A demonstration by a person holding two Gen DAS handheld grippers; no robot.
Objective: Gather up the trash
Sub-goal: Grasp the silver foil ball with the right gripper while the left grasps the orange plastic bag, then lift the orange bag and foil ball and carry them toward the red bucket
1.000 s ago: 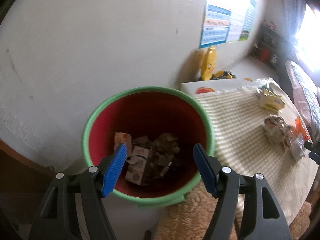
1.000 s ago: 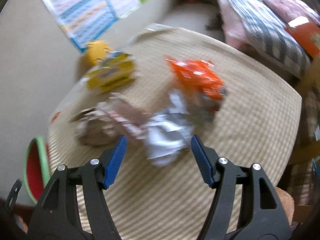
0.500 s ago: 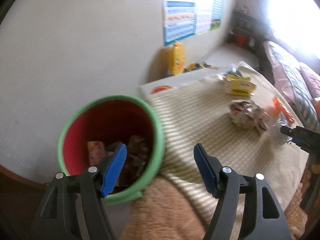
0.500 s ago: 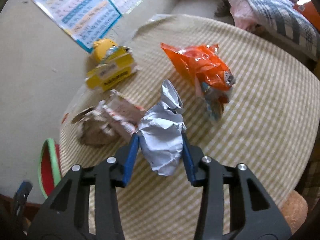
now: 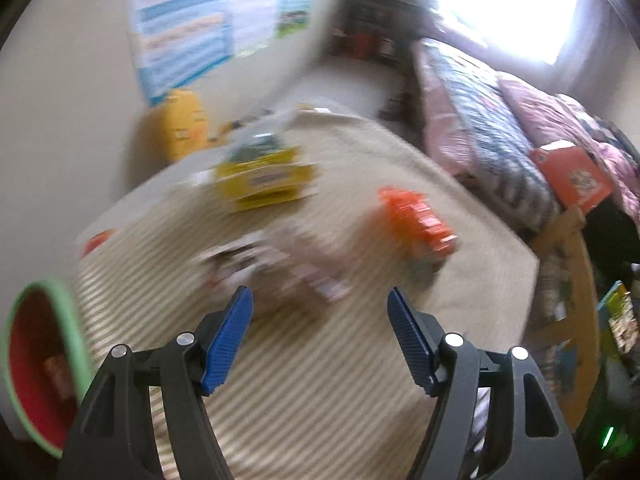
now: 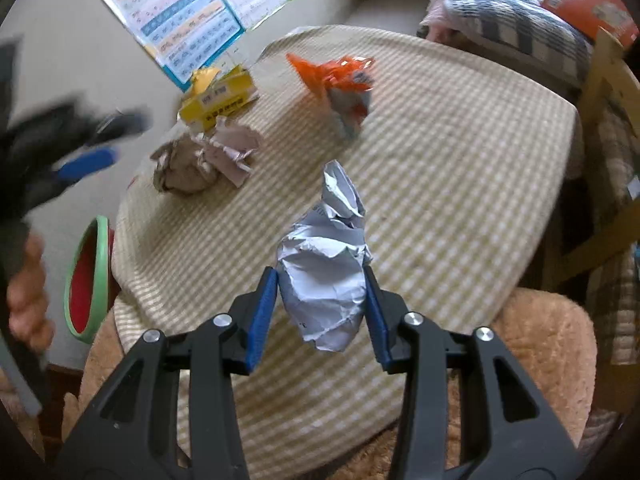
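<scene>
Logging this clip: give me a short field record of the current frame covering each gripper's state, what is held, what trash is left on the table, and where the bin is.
right gripper: shut on crumpled white paper, lifted off the table
left gripper: open, empty, view motion-blurred
trash on the table: orange wrapper, yellow box, crumpled brown-and-pink paper
bin: green rim, red inside, beside the table's left edge
bin contents: mostly not visible
</scene>
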